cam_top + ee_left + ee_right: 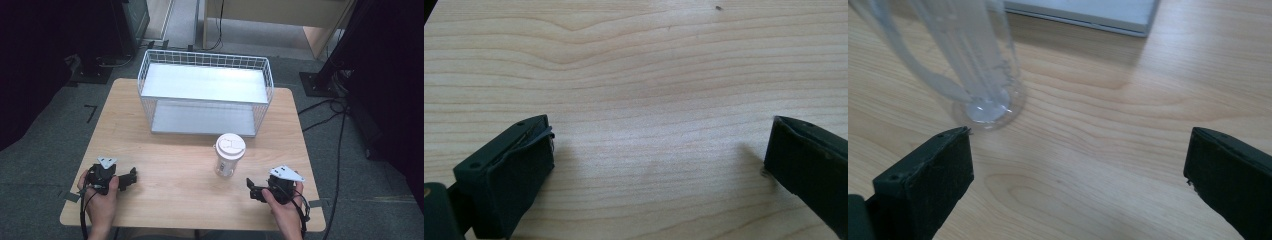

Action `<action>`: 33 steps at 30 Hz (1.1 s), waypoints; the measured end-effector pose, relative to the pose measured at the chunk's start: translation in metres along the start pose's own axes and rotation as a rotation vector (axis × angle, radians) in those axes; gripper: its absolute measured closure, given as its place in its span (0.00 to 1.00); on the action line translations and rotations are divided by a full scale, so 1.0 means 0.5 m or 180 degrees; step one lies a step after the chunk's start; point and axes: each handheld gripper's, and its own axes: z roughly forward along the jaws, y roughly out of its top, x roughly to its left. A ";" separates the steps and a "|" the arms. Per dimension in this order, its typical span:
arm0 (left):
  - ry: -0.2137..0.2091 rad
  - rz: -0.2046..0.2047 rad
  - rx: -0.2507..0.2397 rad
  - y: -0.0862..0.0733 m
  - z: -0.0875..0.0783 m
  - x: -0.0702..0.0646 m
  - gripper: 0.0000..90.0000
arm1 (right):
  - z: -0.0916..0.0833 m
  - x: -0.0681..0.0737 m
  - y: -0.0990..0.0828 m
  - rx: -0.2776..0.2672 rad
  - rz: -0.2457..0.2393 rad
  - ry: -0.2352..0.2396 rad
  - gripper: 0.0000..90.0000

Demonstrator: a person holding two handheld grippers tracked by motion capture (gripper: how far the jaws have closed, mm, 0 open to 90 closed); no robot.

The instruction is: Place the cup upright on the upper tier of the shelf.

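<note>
Left tool (131,176) and right tool (253,190) rest on the wooden surface (175,170), both spread wide, gripping nothing.
A lidded clear cup (229,154) stands upright near the right tool, before the wire basket (206,92).

a clear cup (229,156) with a white lid stands upright on the worktop (175,175), right of centre and just in front of the basket (205,92). the lid is round, with a raised moulded pattern on top. in the right gripper view the cup's (973,60) see-through wall and round base show, resting flat on the wood. the basket is white wire, rectangular, with a pale flat shelf inside and another panel at its floor, at the far side of the worktop.
</note>
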 end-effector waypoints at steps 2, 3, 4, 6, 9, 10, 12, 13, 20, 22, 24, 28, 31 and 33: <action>0.0001 -0.0005 -0.0004 0.000 0.000 0.000 0.00 | 0.001 0.006 0.003 -0.0012 -0.0010 0.0029 0.00; 0.0001 -0.0005 -0.0003 0.000 0.000 0.000 0.00 | 0.004 0.017 0.009 -0.0030 -0.0042 0.0076 0.00; 0.0001 -0.0004 -0.0004 0.000 0.000 0.000 0.00 | 0.005 0.023 0.011 -0.0031 -0.0062 0.0096 0.00; 0.0000 -0.0004 -0.0004 0.000 0.000 0.000 0.00 | 0.008 0.029 0.014 -0.0039 -0.0082 0.0111 0.00; 0.0000 -0.0004 -0.0004 0.000 0.000 0.000 0.00 | 0.018 0.049 0.021 -0.0046 -0.0119 0.0183 0.00; 0.0000 -0.0004 -0.0003 0.000 0.000 0.000 0.00 | 0.021 0.054 0.023 -0.0046 -0.0123 0.0199 0.00; 0.0000 0.0000 0.0000 0.000 0.000 0.000 0.00 | 0.024 0.058 0.024 -0.0057 -0.0120 0.0221 0.00; -0.0001 0.0000 0.0000 0.000 0.000 0.000 0.00 | 0.030 0.068 0.028 -0.0056 -0.0136 0.0259 0.00; 0.0000 0.0000 0.0001 0.000 0.000 0.000 0.00 | 0.054 0.095 0.041 -0.0065 -0.0150 0.0344 0.00; 0.0003 -0.0006 0.0001 0.001 0.001 0.000 0.00 | 0.056 0.098 0.043 -0.0064 -0.0151 0.0352 0.00; 0.0004 -0.0007 0.0001 0.001 0.001 0.000 0.00 | 0.062 0.104 0.048 -0.0059 -0.0169 0.0365 0.00; 0.0004 -0.0007 0.0000 0.001 0.001 0.000 0.00 | 0.073 0.118 0.067 -0.0107 -0.0155 0.0356 0.00; 0.0004 -0.0006 0.0001 0.001 0.001 0.000 0.00 | 0.077 0.127 0.072 -0.0134 -0.0146 0.0327 0.02; 0.0003 -0.0010 0.0000 0.001 0.001 0.000 0.00 | 0.081 0.135 0.076 -0.0179 -0.0145 0.0294 0.04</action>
